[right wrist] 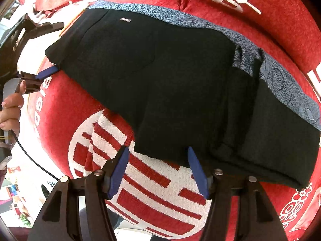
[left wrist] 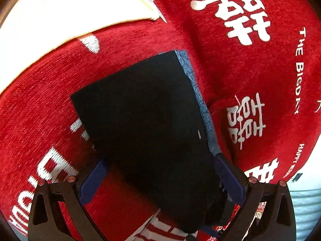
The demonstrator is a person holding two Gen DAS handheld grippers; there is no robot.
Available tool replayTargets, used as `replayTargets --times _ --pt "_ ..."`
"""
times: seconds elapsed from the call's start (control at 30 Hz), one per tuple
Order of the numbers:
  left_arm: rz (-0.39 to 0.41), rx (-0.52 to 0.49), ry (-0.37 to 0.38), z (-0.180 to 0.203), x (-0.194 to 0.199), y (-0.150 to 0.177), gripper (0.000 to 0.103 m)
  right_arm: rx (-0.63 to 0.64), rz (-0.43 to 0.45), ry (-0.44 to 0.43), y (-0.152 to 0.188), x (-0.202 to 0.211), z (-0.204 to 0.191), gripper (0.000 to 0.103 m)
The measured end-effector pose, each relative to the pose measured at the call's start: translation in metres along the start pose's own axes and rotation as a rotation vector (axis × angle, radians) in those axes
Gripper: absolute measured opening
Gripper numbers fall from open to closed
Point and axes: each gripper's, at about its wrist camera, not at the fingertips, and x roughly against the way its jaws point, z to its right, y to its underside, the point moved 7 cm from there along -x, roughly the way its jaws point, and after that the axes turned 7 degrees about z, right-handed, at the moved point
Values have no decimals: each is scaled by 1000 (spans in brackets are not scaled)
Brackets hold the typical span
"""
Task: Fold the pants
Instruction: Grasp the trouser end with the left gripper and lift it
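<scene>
The black pants (right wrist: 160, 76) lie folded into a thick, compact bundle on a red plush blanket (right wrist: 280, 20) covered in large white characters and lines of small white lettering. A blue-grey patterned lining (right wrist: 280, 80) shows along the far edge of the bundle and at a crumpled fold toward its right end, and a small label (right wrist: 125, 20) sits near the upper left corner of the black cloth. The right claw (right wrist: 158, 160) points down at the near edge of the bundle with its blue fingers (right wrist: 195, 168) spread apart; one fingertip sits at the hem, the other over the white-and-red emblem on the blanket, and nothing is pinched between them, so it is released. The left claw (left wrist: 160, 170) is at the other end of the bundle, its two blue fingers (left wrist: 94, 180) standing either side of the black cloth; seen from the right wrist, one blue tip pokes out from under the corner of the pants. Whether its pads actually press on the fabric I cannot tell. A hand (right wrist: 12, 108) at the left edge grips that claw's handle, with a thin black cable (right wrist: 30, 156) trailing down from it.
</scene>
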Motion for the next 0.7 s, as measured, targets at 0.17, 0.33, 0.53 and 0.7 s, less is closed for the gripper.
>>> replayTargets --times 0.17,0.33,0.53,0.7 --pt "28 2 40 14 7 -7 103 5 -2 -8 0 0 0 66" --pt "22 -100 -20 24 -7 -11 103 13 -2 -8 -1 -3 1 66" --pt "2 55 -28 -2 -21 -23 102 15 -10 -27 -4 0 2 66" --pt "72 -147 -237 12 -19 -20 42 -28 46 -74 -24 24 12 66"
